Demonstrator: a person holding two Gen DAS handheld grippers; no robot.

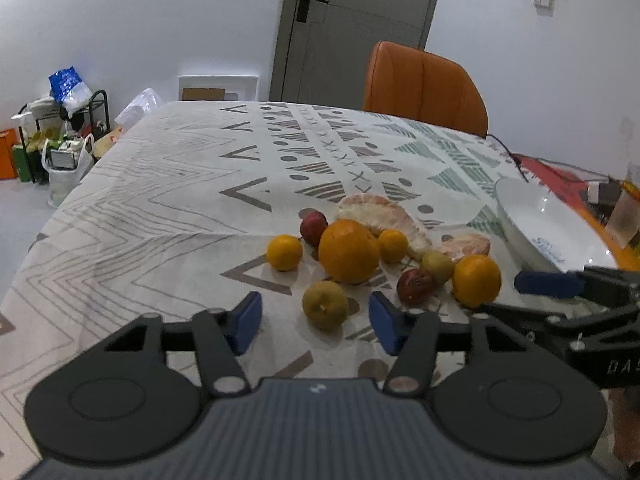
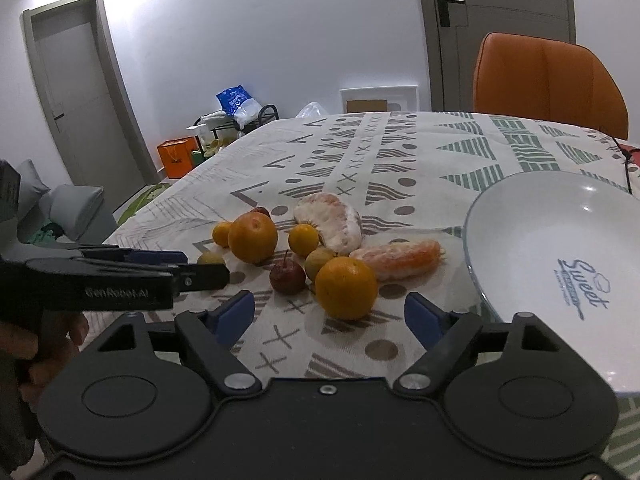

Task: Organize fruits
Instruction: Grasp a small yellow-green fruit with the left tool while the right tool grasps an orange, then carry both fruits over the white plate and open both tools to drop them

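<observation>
Orange, red and yellow-green fruit lies in a loose cluster on the patterned cloth (image 1: 160,184), with the white bowl (image 2: 520,248) just to its right. Both tongs stand open and empty: the left gripper (image 1: 315,322) has its blue pads either side of a dull green fruit (image 1: 325,305) without touching it, and the right gripper (image 2: 330,318) is lined up on the near orange (image 2: 346,288), also apart from it.

The oranges look firm, round and fairly heavy, with waxy, dimpled skin that may roll or slip; my judgement is to take each across its widest middle, pads level, with steady pressure. The big orange (image 1: 349,251) seems close to the jaws' full spread. The small mandarins (image 1: 284,252) and the dark red fruit (image 2: 287,276) with its stem look light and hard enough for a plain pinch.

The peeled segments are the delicate ones: the large pale piece (image 2: 330,224) and the smaller pink one (image 2: 400,260) look soft, pithy and wet inside, likely to tear or squash. A light hold along the thick back edge should suit them.

The bowl is glossy glazed ware, hard and slippery, with a blue printed mark. The cloth is matte woven fabric, slightly wrinkled.
</observation>
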